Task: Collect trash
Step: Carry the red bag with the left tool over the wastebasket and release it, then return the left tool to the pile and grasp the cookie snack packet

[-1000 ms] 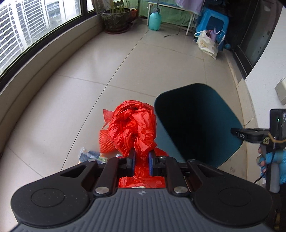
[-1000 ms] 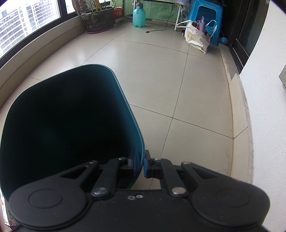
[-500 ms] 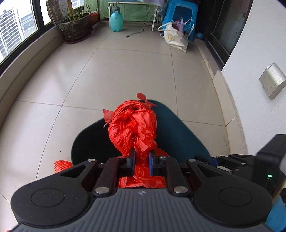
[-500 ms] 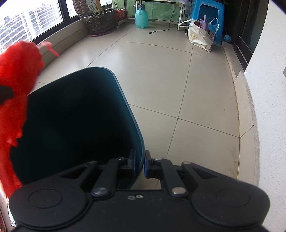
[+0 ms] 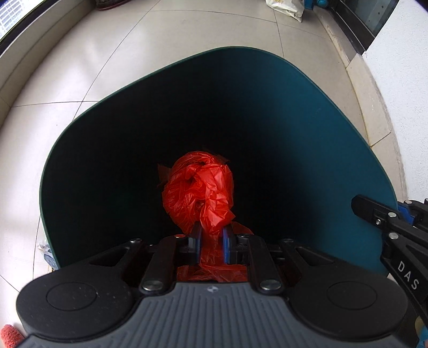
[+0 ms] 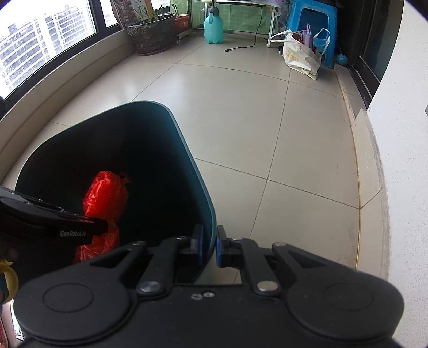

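A crumpled red plastic bag [image 5: 200, 192] hangs inside the dark teal bin [image 5: 334, 112], pinched between the blue pads of my left gripper [image 5: 211, 237], which is shut on it and points steeply down into the bin's mouth. In the right wrist view the same red bag [image 6: 105, 195] shows low in the bin [image 6: 192, 171] with the left gripper's black body across it. My right gripper [image 6: 210, 246] is shut on the bin's near right rim, one pad inside the wall and one outside. That right gripper [image 5: 401, 214] appears at the bin's right edge in the left wrist view.
Beige floor tiles [image 6: 267, 120] surround the bin. Far back stand a potted plant [image 6: 152, 34], a teal spray bottle [image 6: 213, 26], a blue stool [image 6: 313, 24] and a white carrier bag [image 6: 301, 57]. A white wall [image 6: 401, 133] runs along the right. Small litter [image 5: 45, 250] lies left of the bin.
My left gripper has carried the red bag over the bin's rim and down into it. The right gripper has stayed clamped on the rim.
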`<state>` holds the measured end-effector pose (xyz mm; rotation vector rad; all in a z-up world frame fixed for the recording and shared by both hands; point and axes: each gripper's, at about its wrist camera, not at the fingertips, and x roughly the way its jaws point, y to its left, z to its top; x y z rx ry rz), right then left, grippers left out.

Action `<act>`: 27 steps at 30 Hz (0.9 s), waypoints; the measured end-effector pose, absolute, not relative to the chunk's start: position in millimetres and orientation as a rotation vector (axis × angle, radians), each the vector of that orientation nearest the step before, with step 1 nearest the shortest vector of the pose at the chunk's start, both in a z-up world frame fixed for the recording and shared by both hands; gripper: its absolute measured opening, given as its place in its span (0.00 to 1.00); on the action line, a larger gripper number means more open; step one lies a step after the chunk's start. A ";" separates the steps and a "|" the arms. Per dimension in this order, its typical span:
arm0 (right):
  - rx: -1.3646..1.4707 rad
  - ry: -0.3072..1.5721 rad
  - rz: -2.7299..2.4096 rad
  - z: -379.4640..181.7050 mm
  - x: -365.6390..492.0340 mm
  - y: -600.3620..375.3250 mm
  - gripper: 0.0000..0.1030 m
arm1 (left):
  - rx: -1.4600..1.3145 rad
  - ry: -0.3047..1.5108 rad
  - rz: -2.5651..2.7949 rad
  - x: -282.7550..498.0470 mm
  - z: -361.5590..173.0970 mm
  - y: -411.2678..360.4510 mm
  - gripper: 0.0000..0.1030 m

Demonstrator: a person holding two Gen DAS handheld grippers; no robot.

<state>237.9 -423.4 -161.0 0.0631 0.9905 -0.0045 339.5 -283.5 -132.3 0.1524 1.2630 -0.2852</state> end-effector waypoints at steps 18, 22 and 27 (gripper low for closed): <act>0.044 0.992 -0.007 -161.6 239.6 -419.6 0.07 | 0.117 1.141 -0.379 303.3 -77.5 -259.4 0.56; 0.034 0.994 -0.007 -162.2 239.1 -417.4 0.08 | 0.108 1.079 -0.384 287.4 -53.6 -245.9 0.66; 0.031 0.999 -0.010 -161.9 240.8 -416.0 0.08 | 0.093 1.019 -0.373 269.2 -30.8 -223.8 0.66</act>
